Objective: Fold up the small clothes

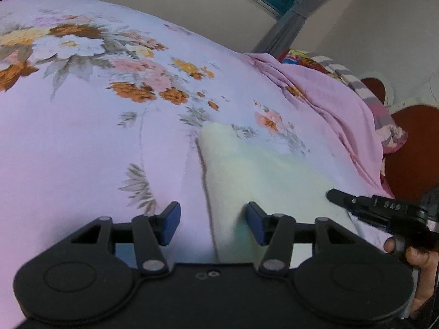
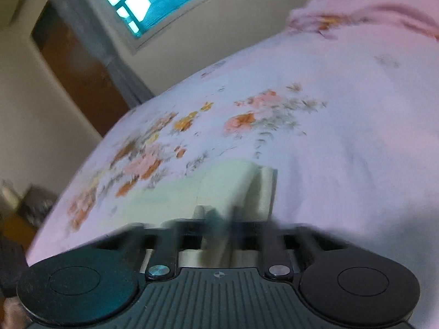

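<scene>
A pale green cloth [image 1: 260, 175] lies flat on the bed [image 1: 82, 142], on its floral pink sheet, just below the small flower sprig. The left gripper [image 1: 213, 223] hovers over the cloth's near left edge, its blue-padded jaws apart and holding nothing; one pad is above the sheet, the other above the cloth. The right gripper [image 1: 356, 205] reaches in at the cloth's right edge, low against the fabric. In its own blurred view the right gripper [image 2: 219, 219] has its jaws drawn close together on a fold of the cloth [image 2: 227, 183]. A crumpled pink blanket [image 1: 329, 98] is heaped beyond the cloth's far right side.
</scene>
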### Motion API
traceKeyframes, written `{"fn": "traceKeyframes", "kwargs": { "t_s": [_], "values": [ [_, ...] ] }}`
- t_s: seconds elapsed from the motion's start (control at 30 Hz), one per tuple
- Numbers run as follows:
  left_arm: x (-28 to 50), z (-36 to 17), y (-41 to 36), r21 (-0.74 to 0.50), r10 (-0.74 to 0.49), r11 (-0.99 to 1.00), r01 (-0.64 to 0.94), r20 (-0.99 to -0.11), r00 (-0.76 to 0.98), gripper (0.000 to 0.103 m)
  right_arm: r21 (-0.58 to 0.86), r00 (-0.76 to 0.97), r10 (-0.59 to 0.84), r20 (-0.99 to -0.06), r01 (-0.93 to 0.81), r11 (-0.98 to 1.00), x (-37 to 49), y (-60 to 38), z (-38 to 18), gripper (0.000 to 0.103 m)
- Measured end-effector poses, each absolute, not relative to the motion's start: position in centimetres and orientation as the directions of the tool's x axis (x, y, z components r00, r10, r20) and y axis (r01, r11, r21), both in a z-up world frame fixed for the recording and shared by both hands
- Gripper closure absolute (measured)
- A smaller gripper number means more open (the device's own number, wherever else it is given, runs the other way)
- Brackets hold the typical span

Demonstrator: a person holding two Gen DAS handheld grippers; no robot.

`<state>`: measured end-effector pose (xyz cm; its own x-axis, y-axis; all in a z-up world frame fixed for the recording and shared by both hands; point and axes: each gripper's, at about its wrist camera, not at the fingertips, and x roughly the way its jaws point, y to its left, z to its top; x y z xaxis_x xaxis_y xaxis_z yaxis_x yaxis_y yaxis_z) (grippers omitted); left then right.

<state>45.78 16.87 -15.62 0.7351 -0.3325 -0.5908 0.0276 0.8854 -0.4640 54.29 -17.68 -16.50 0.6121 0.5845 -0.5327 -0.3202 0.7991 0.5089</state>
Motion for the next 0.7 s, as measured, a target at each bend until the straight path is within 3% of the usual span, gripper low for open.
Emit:
{"fn": "traceKeyframes", "kwargs": {
  "t_s": [0.1, 0.23, 0.37, 0.43, 0.47, 0.5, 0.57, 0.7],
  "values": [
    [45.8, -15.1, 15.6, -0.422, -0.314, 0.905, 0.047, -0.591, 0.743, 0.050, 0.482, 0.683, 0.540, -0.492, -0.303, 0.822, 52.7, -18.6, -15.5, 0.099],
    [46.1, -15.4, 14.2, -0.368, -0.272, 0.929, 0.036, -0.617, 0.738, 0.047, 0.436, 0.626, 0.476, -0.618, -0.231, 0.870, 54.0, -17.9, -18.3, 0.099],
    [44.6, -13.3, 13.8, -0.294, -0.208, 0.956, 0.017, -0.633, 0.746, 0.050, 0.456, 0.689, 0.465, -0.556, -0.215, 0.864, 51.7, -19.1, -15.2, 0.095],
    [43.0, -11.5, 13.4, -0.240, -0.172, 0.971, 0.022, -0.625, 0.761, 0.050, 0.463, 0.707, 0.475, -0.524, -0.231, 0.856, 49.1, -19.7, -13.0, 0.073],
    [41.8, -10.2, 13.0, -0.217, -0.154, 0.976, 0.022, -0.616, 0.773, 0.049, 0.458, 0.716, 0.478, -0.509, -0.244, 0.855, 47.5, -19.8, -11.8, 0.052],
    [40.5, -9.0, 12.7, -0.197, -0.135, 0.980, 0.016, -0.607, 0.783, 0.048, 0.449, 0.727, 0.482, -0.489, -0.264, 0.854, 45.7, -20.0, -10.6, 0.040],
    [37.6, -6.8, 11.9, -0.168, -0.113, 0.986, 0.016, -0.589, 0.800, 0.044, 0.429, 0.743, 0.493, -0.453, -0.304, 0.851, 41.5, -20.2, -8.0, 0.035],
    [30.8, -2.9, 10.0, -0.105, -0.086, 0.994, 0.034, -0.542, 0.836, 0.042, 0.386, 0.751, 0.521, -0.405, -0.376, 0.842, 33.2, -20.1, -3.4, 0.014]
  ]
}}
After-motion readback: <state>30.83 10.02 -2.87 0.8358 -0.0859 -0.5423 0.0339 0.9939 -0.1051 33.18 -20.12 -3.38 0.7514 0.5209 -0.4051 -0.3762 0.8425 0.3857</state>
